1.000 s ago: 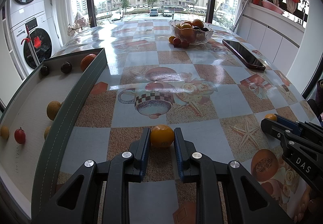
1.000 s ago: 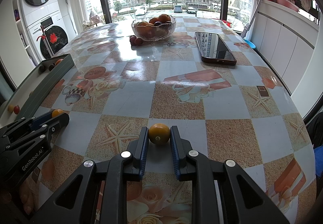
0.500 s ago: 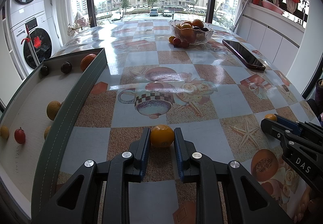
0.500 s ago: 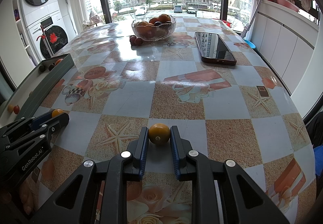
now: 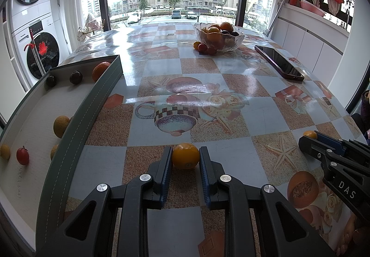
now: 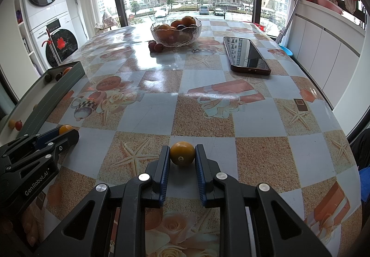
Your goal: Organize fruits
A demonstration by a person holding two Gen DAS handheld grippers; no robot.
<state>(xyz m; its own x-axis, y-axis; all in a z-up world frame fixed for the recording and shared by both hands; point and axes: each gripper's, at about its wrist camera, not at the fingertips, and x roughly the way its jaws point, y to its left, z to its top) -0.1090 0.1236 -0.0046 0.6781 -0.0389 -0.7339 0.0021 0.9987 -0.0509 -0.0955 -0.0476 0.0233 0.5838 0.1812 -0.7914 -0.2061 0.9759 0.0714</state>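
My left gripper (image 5: 185,151) is shut on a small orange (image 5: 185,159) that sits low over the patterned table. In the right wrist view my right gripper (image 6: 182,149) is likewise shut on another small orange (image 6: 182,157) near the table's front edge. Each gripper shows in the other's view: the right one (image 5: 311,139) at the far right with its orange, the left one (image 6: 67,133) at the far left. A green-rimmed tray (image 5: 92,104) on the left holds several fruits, among them an orange (image 5: 101,71), a dark plum (image 5: 76,77) and a red tomato (image 5: 22,156).
A glass bowl (image 5: 239,39) heaped with fruit stands at the table's far side, with small fruits (image 5: 203,47) beside it. A dark phone (image 5: 278,62) lies to the right. Washing machines stand beyond the left edge, white cabinets to the right.
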